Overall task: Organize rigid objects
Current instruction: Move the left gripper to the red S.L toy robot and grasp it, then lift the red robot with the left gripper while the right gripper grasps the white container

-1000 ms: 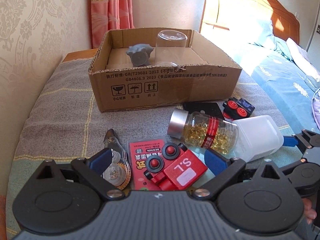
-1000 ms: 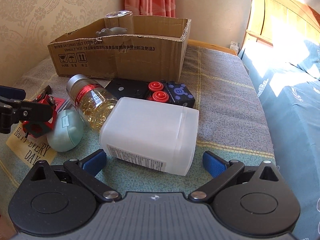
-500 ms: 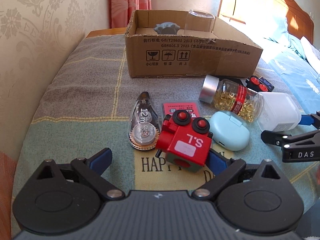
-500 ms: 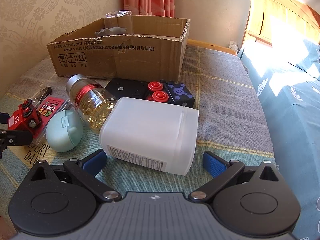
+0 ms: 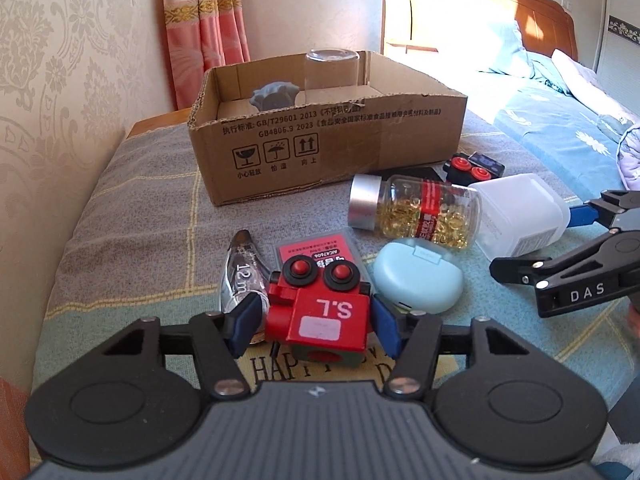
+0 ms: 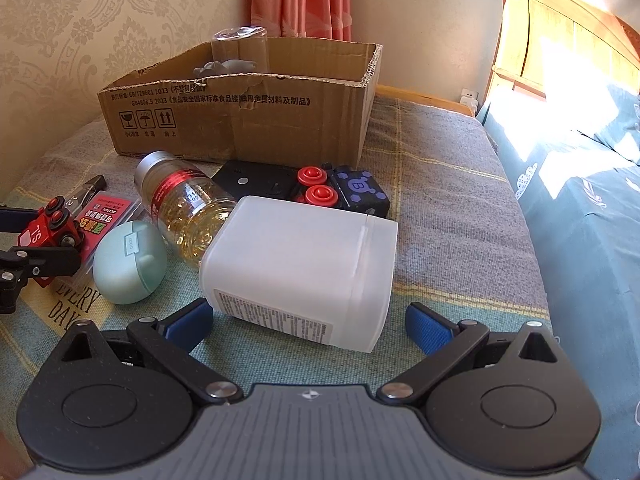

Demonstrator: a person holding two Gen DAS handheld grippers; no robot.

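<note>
Left gripper (image 5: 314, 322) is clamping the red toy block (image 5: 320, 312).
Right gripper (image 6: 308, 322) is spread around the white jar (image 6: 298, 272), seemingly not touching.

Left gripper (image 5: 316, 322) clamps the red toy block (image 5: 320, 312), in front of the cardboard box (image 5: 320, 136).
</note>
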